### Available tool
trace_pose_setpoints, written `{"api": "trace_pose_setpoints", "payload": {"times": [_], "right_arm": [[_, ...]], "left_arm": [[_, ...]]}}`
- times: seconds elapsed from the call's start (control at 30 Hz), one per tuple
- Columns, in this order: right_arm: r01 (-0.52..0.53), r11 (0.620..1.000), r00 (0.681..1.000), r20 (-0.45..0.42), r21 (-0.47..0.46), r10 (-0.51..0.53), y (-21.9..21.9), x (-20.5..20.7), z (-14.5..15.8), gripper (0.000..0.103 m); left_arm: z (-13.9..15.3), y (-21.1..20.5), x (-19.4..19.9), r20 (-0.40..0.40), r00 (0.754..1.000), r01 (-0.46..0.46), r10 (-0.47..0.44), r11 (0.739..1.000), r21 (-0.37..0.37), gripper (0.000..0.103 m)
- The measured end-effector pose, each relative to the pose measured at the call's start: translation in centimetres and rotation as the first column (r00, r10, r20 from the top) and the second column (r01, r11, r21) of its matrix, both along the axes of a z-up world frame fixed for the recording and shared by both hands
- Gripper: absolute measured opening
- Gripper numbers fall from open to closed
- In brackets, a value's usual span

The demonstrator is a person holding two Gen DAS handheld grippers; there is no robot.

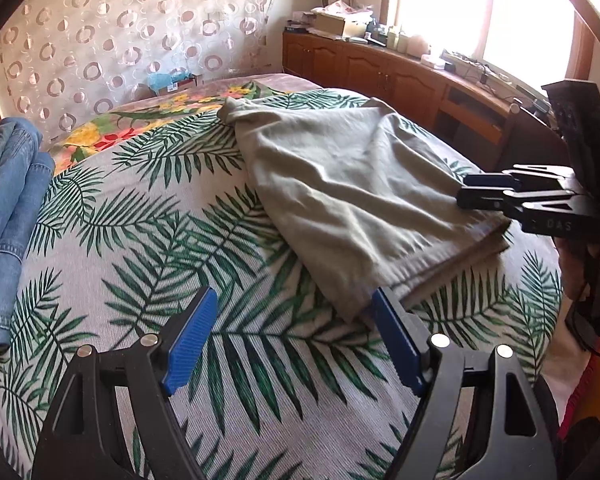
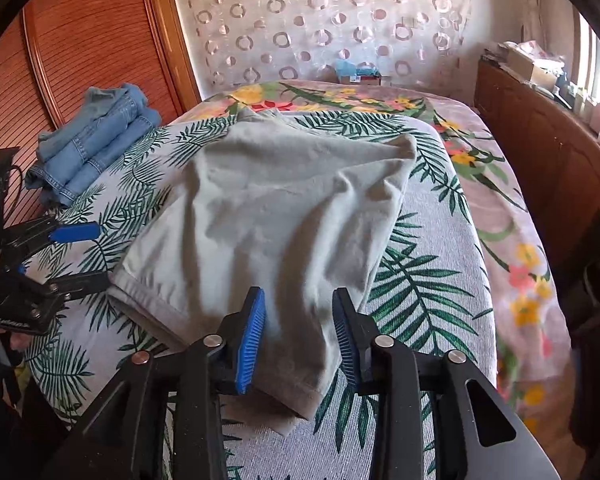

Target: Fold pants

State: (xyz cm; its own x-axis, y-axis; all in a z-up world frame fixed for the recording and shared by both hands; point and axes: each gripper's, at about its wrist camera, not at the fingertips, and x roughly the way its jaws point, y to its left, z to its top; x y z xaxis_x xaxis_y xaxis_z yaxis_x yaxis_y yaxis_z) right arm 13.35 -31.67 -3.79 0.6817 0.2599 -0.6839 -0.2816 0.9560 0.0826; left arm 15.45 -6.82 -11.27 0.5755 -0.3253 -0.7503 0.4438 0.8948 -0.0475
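Note:
Pale grey-green pants [image 1: 340, 184] lie folded over on a palm-leaf bedcover [image 1: 148, 240]. My left gripper [image 1: 294, 340] stands open just before the pants' near hem corner, with only bedcover between its blue pads. The right-hand pad is close to the cloth's edge. In the right wrist view the pants [image 2: 284, 208] spread ahead, and my right gripper [image 2: 299, 338] hovers over their near hem corner. Its jaws stand apart with cloth lying between and below the pads, not pinched. The right gripper [image 1: 484, 192] also shows over the pants' right edge, and the left gripper [image 2: 84, 256] sits at the hem's left end.
A stack of folded blue jeans [image 2: 96, 136] rests at the bed's far left, also visible as jeans [image 1: 8, 200]. A floral blanket [image 2: 500, 200] covers the bed beneath the leaf cover. Wooden cabinets [image 1: 380, 68] cluttered on top run under the window; a wardrobe door [image 2: 80, 40] stands on the left.

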Motion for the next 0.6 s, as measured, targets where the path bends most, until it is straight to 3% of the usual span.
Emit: {"api": "trace_pose_setpoints", "payload": {"times": [0.37, 0.6], "right_arm": [[0.051, 0.999, 0.999, 0.007, 0.012, -0.051, -0.1, 0.3, -1.2, 0.04], [0.063, 0.998, 0.998, 0.004, 0.021, -0.063, 0.6, 0.1, -1.6, 0.04]], "left_arm": [[-0.6, -0.5, -0.2, -0.013, 1.0, 0.004, -0.004, 1.0, 0.004, 0.08], [0.3, -1.0, 0.0, 0.028, 1.0, 0.004, -0.003, 1.0, -0.016, 0.064]]}}
